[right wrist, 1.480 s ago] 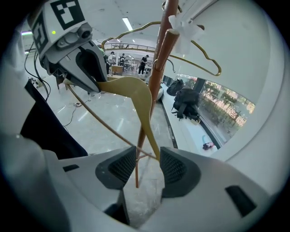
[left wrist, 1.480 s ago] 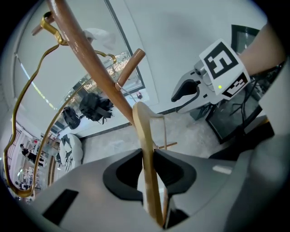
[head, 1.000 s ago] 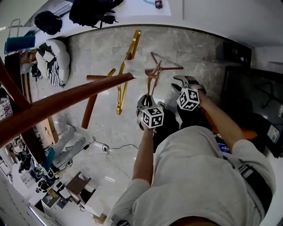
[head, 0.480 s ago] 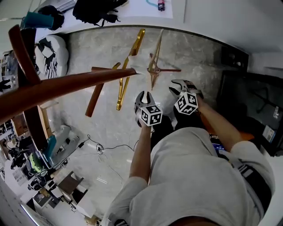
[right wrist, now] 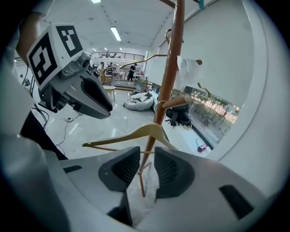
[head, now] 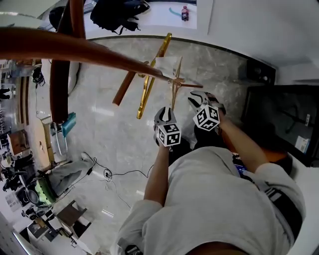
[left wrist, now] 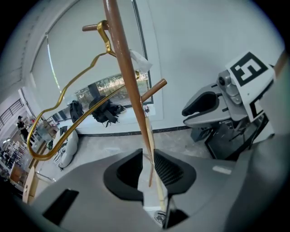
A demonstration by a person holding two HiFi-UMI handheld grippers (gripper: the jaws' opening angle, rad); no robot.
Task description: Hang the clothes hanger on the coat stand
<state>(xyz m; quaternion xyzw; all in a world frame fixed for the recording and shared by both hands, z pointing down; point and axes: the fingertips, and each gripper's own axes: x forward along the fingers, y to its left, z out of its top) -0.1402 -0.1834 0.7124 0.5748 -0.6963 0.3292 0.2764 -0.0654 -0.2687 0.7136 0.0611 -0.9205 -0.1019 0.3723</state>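
Standing over a pale marble floor [head: 114, 134], the person holds a gripper in each hand beside a brown wooden coat stand [head: 75, 47], whose long curved arm sweeps across the upper left of the head view. The wooden hanger [head: 174, 94] sits close against the stand, just beyond the two grippers. It is to the right of a gold hanger [head: 146, 89] that hangs from one of the stand's pegs. A white tag [head: 167, 63] shows on the stand just beyond the wooden hanger. The left gripper [head: 166, 112] is the nearer of the two. In its own view its fingers [left wrist: 170, 170] are clamped on a pale wooden strip of the hanger, which rises from between them alongside the pole [left wrist: 119, 54] toward a short peg [left wrist: 154, 89]. The right gripper [head: 198, 98] sits just to the right of the left one and slightly farther from the person. Its fingers [right wrist: 124, 167] are closing with a gap between them. A thin brown rod [right wrist: 143, 183] shows in that gap, and neither pad presses on it. In the right gripper view the hanger's triangular frame spreads across the pole just past the fingertips. Whether the hanger's hook sits on a peg cannot be told. A black bag [head: 117, 10] lies at the far edge of the floor.
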